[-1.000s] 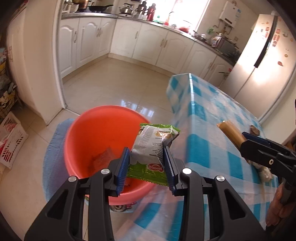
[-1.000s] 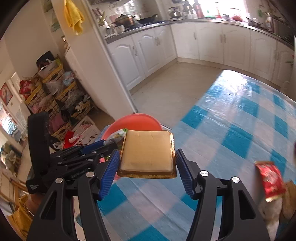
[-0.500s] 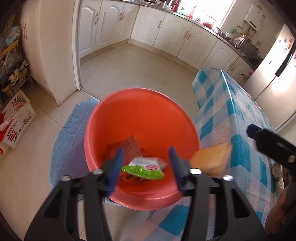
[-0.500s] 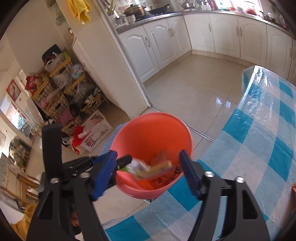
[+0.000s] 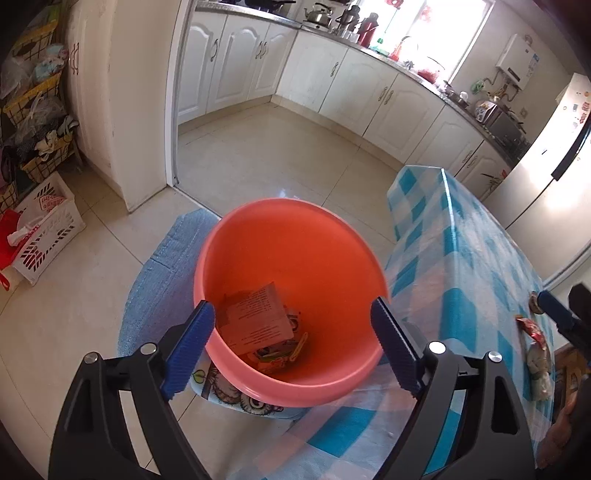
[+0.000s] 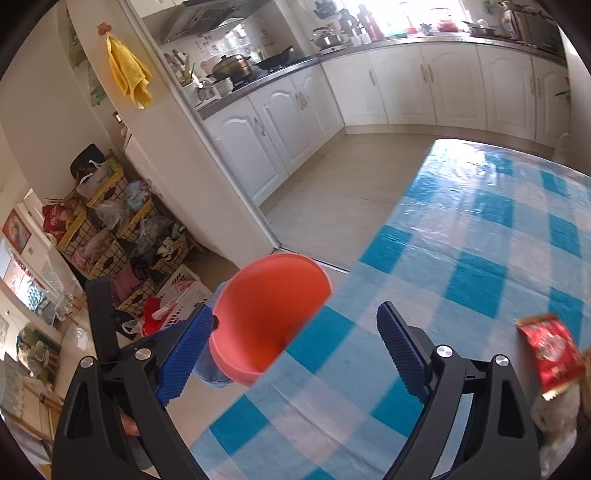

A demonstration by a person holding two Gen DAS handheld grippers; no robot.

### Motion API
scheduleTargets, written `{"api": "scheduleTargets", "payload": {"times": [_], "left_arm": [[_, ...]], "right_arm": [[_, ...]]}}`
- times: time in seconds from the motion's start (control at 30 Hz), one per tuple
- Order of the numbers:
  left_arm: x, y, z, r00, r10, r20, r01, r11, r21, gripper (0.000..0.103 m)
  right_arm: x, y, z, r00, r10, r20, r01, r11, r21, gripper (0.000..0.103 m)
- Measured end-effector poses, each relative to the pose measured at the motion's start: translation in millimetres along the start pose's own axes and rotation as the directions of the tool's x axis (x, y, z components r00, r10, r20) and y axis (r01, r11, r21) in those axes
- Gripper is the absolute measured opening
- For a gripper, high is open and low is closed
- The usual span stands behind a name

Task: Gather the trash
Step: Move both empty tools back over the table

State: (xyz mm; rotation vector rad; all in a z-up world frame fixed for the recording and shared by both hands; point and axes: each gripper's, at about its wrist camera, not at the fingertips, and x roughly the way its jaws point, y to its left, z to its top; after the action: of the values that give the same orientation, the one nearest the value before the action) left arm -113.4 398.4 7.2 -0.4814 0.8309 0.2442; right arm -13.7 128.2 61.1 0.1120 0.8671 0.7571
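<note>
Left gripper (image 5: 291, 343) hung spread over the orange basin (image 5: 258, 373), nothing between; jaws just opened. Wrappers (image 5: 258, 325) lay inside. Right gripper (image 6: 295, 354) spread, empty, beside basin.

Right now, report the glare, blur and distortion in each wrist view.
Left wrist view: window blown out white, sun washing out the fridge, fisheye bending the cabinets, dark corners; basin fairly sharp. Right wrist view: glare streaks on the checked tablecloth, whose near squares are smeared; the red packet at the right edge is blurred.
</note>
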Motion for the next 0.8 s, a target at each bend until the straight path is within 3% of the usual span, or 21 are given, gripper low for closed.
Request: {"api": "scheduleTargets", "payload": {"times": [0.47, 0.8], "left_arm": [[-28, -63, -19, 0.993, -0.111, -0.033, 0.114, 0.989, 0.094, 0.094], [-35, -128, -37, 0.975, -0.195, -0.110, 0.213, 0.958, 0.192, 0.094]], "right_arm": [[-74, -37, -56, 0.983, -0.175, 0.057, 0.171, 0.983, 0.067, 0.091], [-129, -80, -101, 0.956, -0.278, 0.092, 0.266, 0.956, 0.122, 0.091]]}}
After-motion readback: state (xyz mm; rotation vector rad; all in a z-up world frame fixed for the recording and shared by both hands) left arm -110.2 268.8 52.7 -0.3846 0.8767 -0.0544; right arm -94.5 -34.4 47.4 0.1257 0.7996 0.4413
